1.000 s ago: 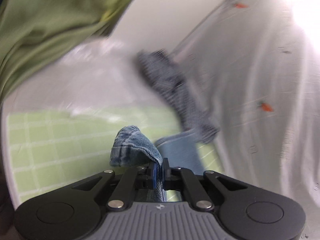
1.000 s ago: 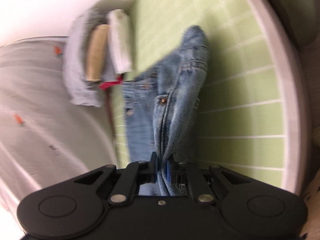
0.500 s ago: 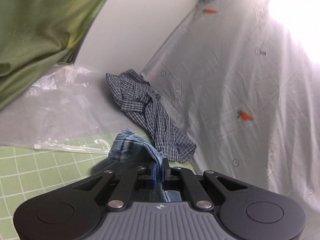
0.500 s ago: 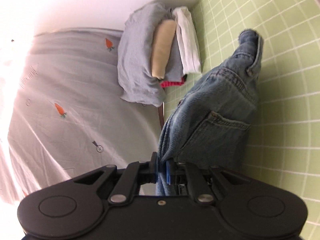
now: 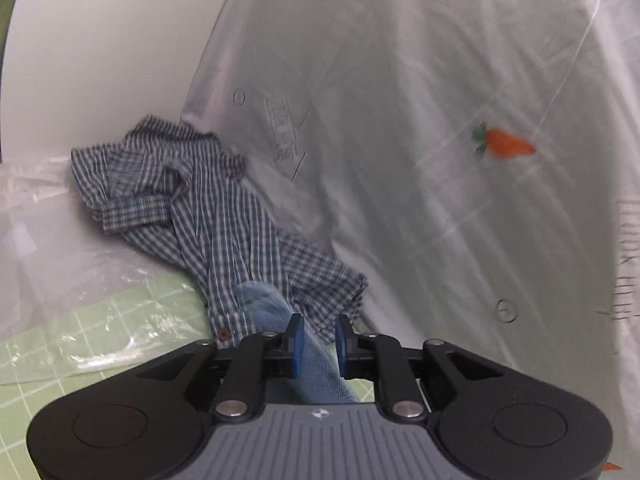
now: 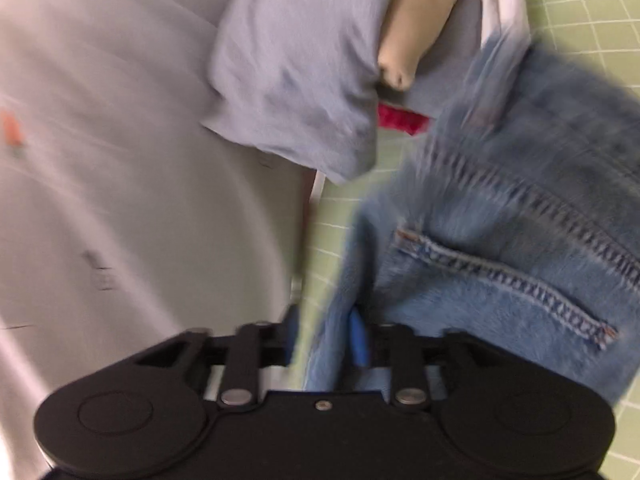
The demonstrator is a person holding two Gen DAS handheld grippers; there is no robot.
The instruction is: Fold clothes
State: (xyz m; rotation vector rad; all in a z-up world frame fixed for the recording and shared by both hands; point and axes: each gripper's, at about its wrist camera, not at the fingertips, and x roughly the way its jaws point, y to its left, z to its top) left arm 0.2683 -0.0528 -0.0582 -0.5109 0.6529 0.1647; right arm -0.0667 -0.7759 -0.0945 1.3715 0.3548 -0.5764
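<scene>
Left tool (image 5: 317, 338): blue pads have just been opening and stand spread, the faded blue denim jeans (image 5: 316, 368) loose between them. Right tool (image 6: 325, 338): likewise just opened, denim lying slack in the gap, apparently a release to set down the fold. The jeans rest on the green gridded mat surface (image 6: 576, 4). Beyond lie a crumpled blue checked shirt (image 5: 208, 216), a grey folded stack of clothes (image 6: 296, 80) and the pale carrot-print sheet (image 5: 460, 120).

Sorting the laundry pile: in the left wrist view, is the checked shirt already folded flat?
No, the checked shirt lies crumpled in a loose heap against the white sheet.
</scene>
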